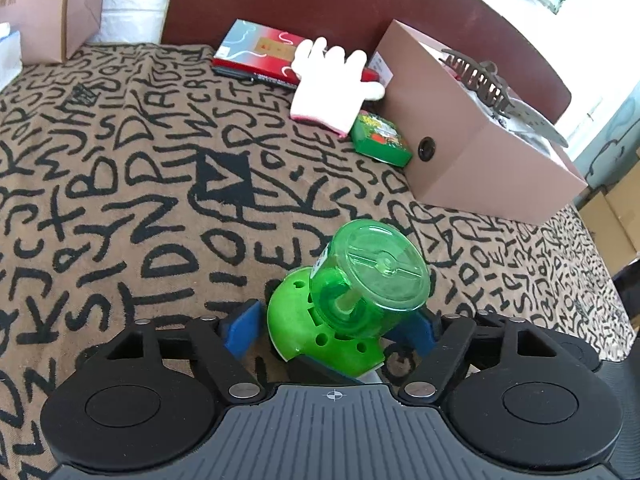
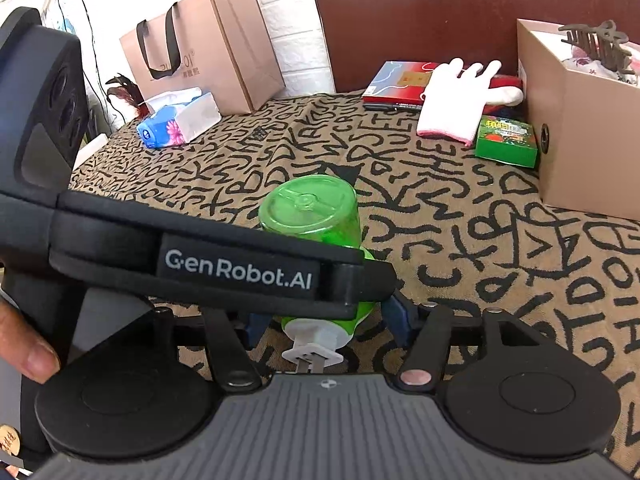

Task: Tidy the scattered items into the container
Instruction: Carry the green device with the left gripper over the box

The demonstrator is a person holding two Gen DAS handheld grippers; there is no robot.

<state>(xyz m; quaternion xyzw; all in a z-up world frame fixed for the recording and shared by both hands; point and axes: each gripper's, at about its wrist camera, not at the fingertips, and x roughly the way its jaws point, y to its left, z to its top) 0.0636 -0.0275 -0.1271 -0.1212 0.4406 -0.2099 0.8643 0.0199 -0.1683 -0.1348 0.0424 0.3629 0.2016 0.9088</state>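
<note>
Left wrist view: green plug-in mosquito repellent vaporizer [image 1: 352, 300] lies tilted on the letter-print cloth [image 1: 140, 200], between the blue pads of the left gripper [image 1: 332, 330]. A gap shows at the left pad; the right pad sits close against the bottle, contact unclear, so I read these jaws as released.

Right wrist view only: the vaporizer's white plug end, a brown paper bag [image 2: 200, 40] against the wall, a tissue pack [image 2: 178, 122], and a thumb [image 2: 34, 354] at the left edge. The left gripper's body crosses the frame and hides most of the right gripper [image 2: 326, 330] (pads mostly hidden; cannot tell its grip).

Container: open cardboard box [image 1: 472, 148] at the cloth's far right, holding a brown hair claw [image 1: 480, 80] over pale items. Beside it, outside: green small box [image 1: 380, 140], white glove [image 1: 332, 84], red flat box [image 1: 256, 50].
</note>
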